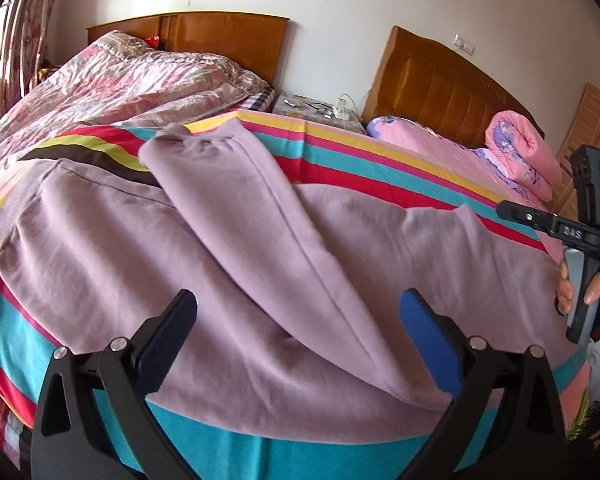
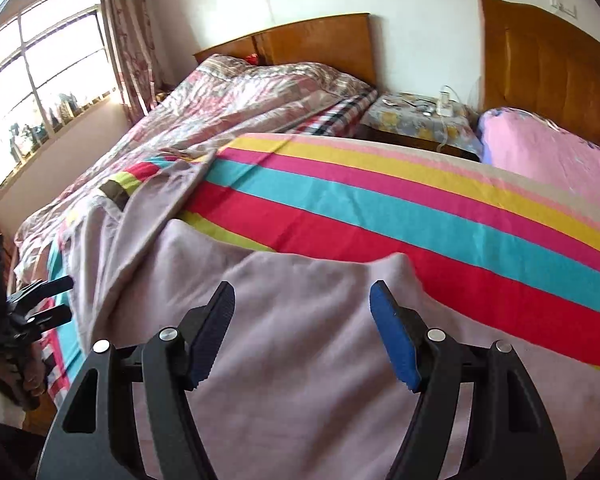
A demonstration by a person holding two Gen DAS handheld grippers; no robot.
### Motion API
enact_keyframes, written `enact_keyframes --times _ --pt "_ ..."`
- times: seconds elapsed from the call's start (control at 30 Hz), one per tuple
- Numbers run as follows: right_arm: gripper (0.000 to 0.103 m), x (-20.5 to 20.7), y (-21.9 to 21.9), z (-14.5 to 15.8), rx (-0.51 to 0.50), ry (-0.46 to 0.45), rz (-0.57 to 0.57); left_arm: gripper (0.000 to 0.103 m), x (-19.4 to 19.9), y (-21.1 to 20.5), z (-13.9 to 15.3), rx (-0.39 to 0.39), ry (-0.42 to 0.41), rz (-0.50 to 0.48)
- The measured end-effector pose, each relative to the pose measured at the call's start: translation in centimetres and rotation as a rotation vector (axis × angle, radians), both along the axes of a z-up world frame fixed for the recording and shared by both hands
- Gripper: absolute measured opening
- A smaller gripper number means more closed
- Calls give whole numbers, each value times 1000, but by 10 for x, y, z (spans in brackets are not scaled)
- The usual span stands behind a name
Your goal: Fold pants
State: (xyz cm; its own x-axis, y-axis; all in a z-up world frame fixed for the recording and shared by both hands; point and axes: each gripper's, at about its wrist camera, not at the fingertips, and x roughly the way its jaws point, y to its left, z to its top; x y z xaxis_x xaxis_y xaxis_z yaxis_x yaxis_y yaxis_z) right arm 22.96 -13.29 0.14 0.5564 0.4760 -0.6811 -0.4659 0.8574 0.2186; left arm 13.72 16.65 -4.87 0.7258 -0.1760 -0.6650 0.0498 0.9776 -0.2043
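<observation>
striped sheet [image 2: 380, 216] under lilac pants [image 1: 260, 264], wooden headboards at white wall

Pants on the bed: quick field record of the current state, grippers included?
garment: lilac pants, spread on the striped sheet
legs: one leg lies folded diagonally across the other
left gripper: open, above the pants, holding nothing
right gripper: open, above the fabric, nothing between the pads
fold: incomplete
background: bedside table between two headboards
</observation>
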Motion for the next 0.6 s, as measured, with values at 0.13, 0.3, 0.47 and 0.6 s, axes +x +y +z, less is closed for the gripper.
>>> enact_keyframes --times 0.13,0.3,0.47,0.6 --pt "69 1 53 -9 -15 17 75 98 18 98 -8 -112 29 226" --pt "70 -7 89 -24 -40 45 133 92 -11 214 -3 -200 17 543" --pt "70 0 102 -35 -36 80 140 77 -35 274 -19 -307 30 613" --pt "70 4 114 -43 -43 102 143 73 -27 279 -25 -298 7 593"
